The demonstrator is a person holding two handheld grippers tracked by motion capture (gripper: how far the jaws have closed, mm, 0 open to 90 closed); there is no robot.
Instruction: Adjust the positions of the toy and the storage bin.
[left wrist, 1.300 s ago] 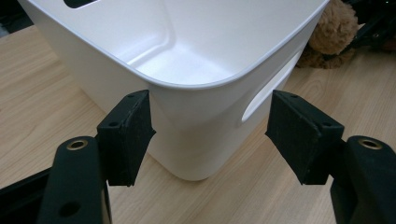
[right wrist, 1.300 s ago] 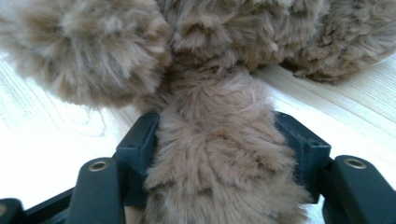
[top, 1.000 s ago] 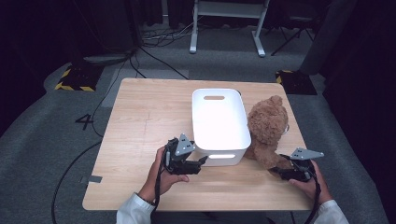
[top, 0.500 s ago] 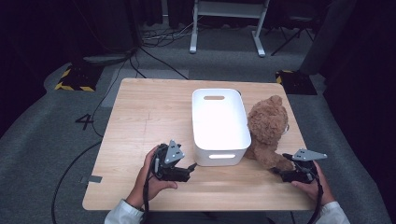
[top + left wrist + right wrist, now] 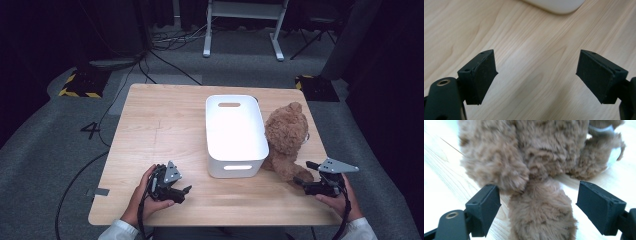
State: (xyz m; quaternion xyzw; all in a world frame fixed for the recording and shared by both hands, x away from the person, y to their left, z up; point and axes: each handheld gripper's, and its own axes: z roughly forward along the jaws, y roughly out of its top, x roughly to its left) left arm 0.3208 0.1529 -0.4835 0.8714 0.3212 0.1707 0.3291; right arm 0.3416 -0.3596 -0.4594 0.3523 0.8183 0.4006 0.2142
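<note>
Lower right: right gripper [image 5: 300, 181], jaws just opened wide around the teddy bear's [image 5: 286, 136] leg (unpinched); lower left: left gripper [image 5: 186, 192], half-open, empty.

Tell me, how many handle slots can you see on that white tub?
2. One slot is at the far end of the tub; the other is in the near wall, facing the person. Its side walls are partly hidden.

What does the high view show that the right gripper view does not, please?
High view alone: the white bin, the left gripper and both hands.

Right gripper view alone: a close look at the teddy bear's leg between its open fingers, untouched.

Both: the teddy bear, the right gripper and the wooden table.
</note>
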